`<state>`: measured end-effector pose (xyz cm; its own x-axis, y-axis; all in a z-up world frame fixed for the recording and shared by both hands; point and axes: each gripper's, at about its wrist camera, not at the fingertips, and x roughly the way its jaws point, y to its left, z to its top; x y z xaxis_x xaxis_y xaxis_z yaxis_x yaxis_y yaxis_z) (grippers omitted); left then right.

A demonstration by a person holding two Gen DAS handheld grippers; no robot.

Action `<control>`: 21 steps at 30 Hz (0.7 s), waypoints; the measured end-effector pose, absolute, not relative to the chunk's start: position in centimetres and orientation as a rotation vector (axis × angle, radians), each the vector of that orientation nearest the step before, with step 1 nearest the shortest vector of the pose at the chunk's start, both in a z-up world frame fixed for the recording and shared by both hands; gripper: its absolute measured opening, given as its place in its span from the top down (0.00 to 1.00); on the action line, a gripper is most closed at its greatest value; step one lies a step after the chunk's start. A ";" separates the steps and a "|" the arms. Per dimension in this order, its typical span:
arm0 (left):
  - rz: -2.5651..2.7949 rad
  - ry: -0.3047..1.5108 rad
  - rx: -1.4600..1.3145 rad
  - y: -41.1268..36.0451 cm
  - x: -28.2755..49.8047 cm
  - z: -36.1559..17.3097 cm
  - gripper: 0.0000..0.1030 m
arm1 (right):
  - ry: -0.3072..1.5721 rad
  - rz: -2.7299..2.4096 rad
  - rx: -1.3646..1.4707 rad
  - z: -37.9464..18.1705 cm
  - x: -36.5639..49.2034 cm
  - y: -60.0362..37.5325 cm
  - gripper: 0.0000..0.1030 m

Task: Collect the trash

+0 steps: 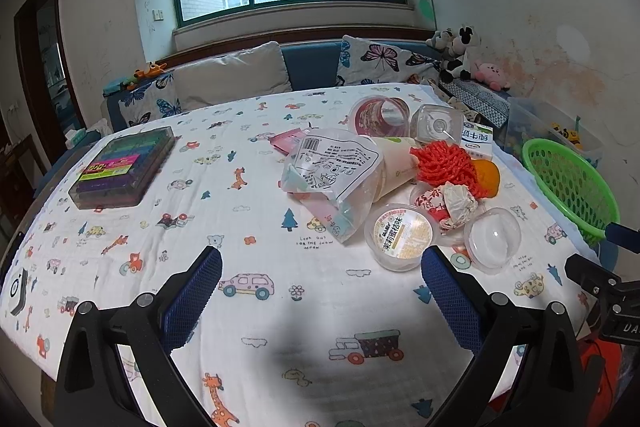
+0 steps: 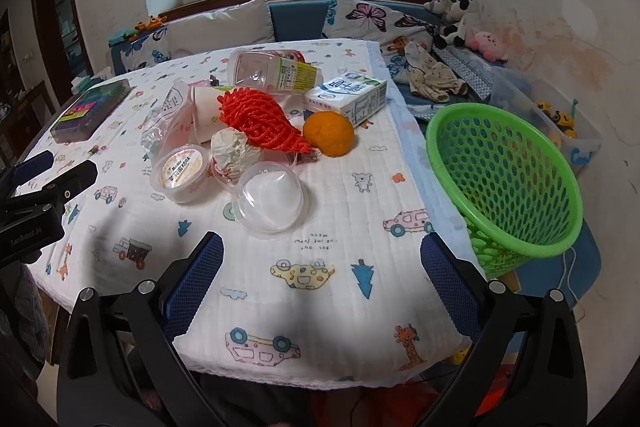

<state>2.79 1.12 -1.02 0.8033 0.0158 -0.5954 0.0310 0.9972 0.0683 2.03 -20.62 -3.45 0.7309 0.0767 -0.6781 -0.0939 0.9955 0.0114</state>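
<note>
A heap of trash lies on the cartoon-print tablecloth: a clear plastic bag, a jelly cup, a clear dome lid, a red foam net, an orange, a milk carton and a clear bottle. A green mesh basket stands tilted at the table's right edge. My left gripper hangs open just short of the jelly cup. My right gripper is open too, near the dome lid, holding nothing.
A box of coloured markers sits at the table's far left. A paper cup and a crumpled wrapper lie in the heap. Behind the table runs a blue sofa with cushions and plush toys; a toy bin stands right.
</note>
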 end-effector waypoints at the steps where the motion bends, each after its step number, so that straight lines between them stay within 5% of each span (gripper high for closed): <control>1: -0.008 0.640 0.075 1.2 2.9 -1.0 0.06 | 0.745 0.094 -0.025 -3.4 2.1 -20.6 0.05; 21: 0.002 0.682 0.070 2.4 6.6 -0.9 0.06 | 0.768 0.157 -0.038 -3.5 5.6 -19.9 0.12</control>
<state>6.58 2.37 -0.87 0.7763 0.0250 -0.6299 0.0210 0.9976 0.0655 5.63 -19.92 -3.55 0.7083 0.1274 -0.6943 -0.1548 0.9877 0.0234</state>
